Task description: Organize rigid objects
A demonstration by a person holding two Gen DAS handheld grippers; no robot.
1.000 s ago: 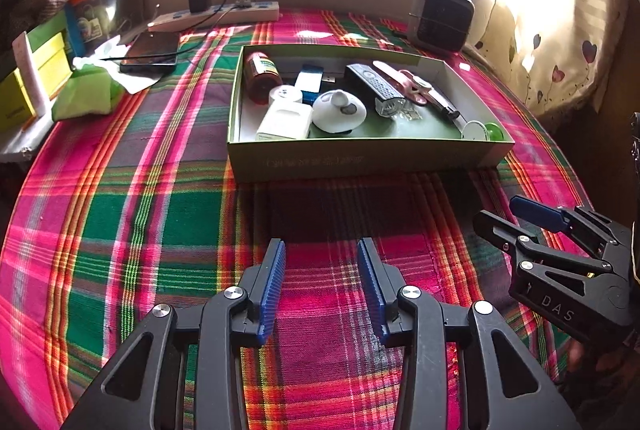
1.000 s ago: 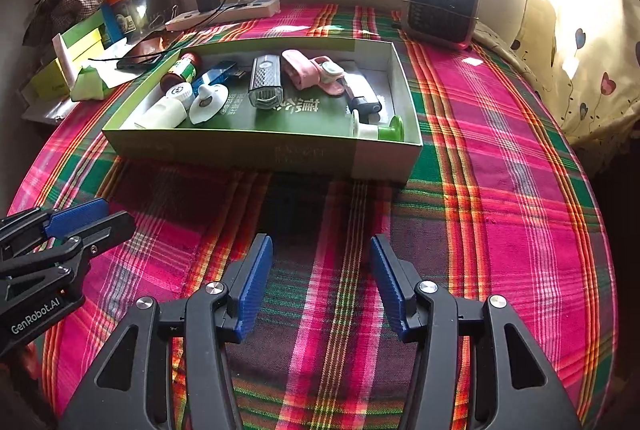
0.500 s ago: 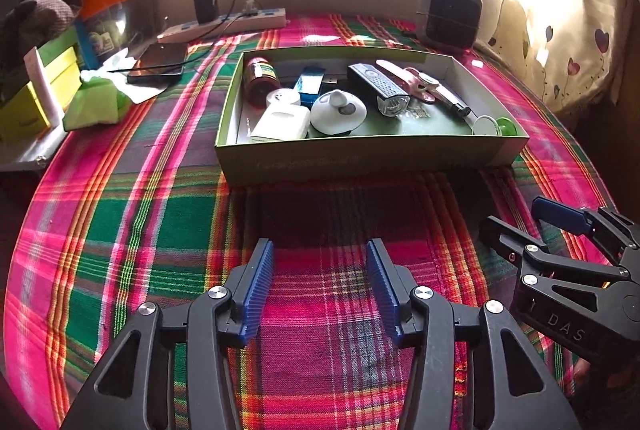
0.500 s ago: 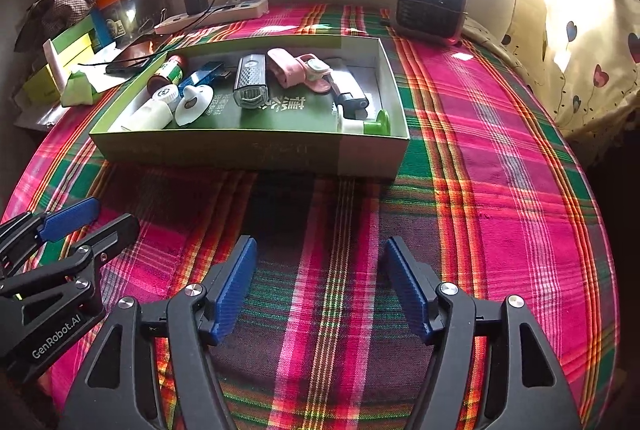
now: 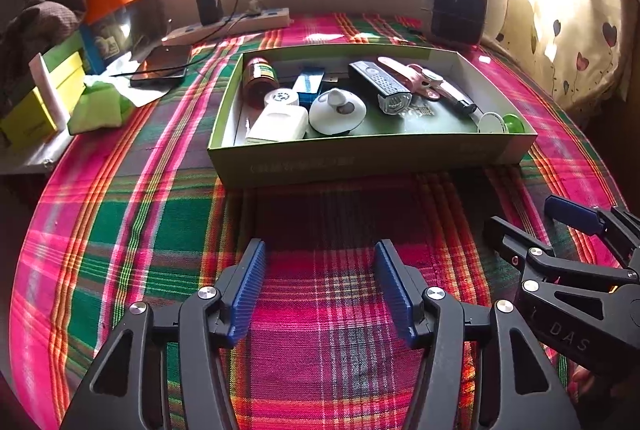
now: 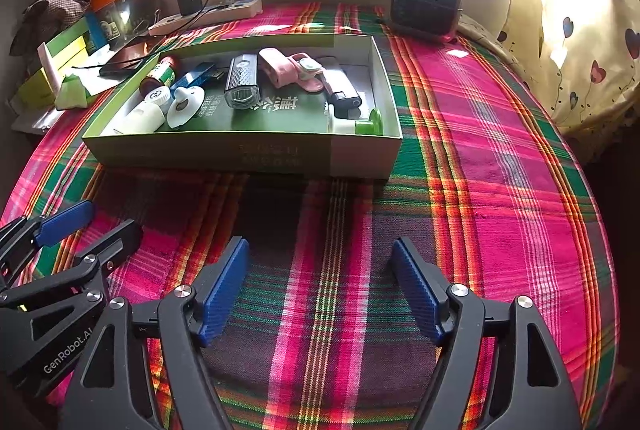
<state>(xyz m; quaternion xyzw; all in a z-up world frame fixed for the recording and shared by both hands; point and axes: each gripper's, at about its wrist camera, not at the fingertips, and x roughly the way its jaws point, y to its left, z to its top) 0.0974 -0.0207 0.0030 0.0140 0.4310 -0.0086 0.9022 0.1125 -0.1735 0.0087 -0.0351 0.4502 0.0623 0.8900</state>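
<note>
Looking through your left wrist camera, your left gripper (image 5: 320, 286) hangs over the plaid cloth (image 5: 132, 230) with its fingers spread apart and nothing between them. Ahead sits the shallow green box (image 5: 360, 159), its long side running left to right. Inside lie a brown bottle (image 5: 260, 79) on its side, a white bottle (image 5: 278, 123), a white round dish (image 5: 338, 109), a blue case (image 5: 308, 83), a bike light (image 5: 382, 85) angled lens-end toward you, and a pink clip (image 5: 416, 75). Your right gripper (image 5: 520, 226) shows at the right edge, marked "DAS".

From your right wrist camera, your right gripper (image 6: 320, 274) is likewise wide open and empty. The box (image 6: 248, 151) lies ahead to the left, large Chinese characters printed on its floor. Your left gripper (image 6: 104, 218) reads "GenRobot.AI".
</note>
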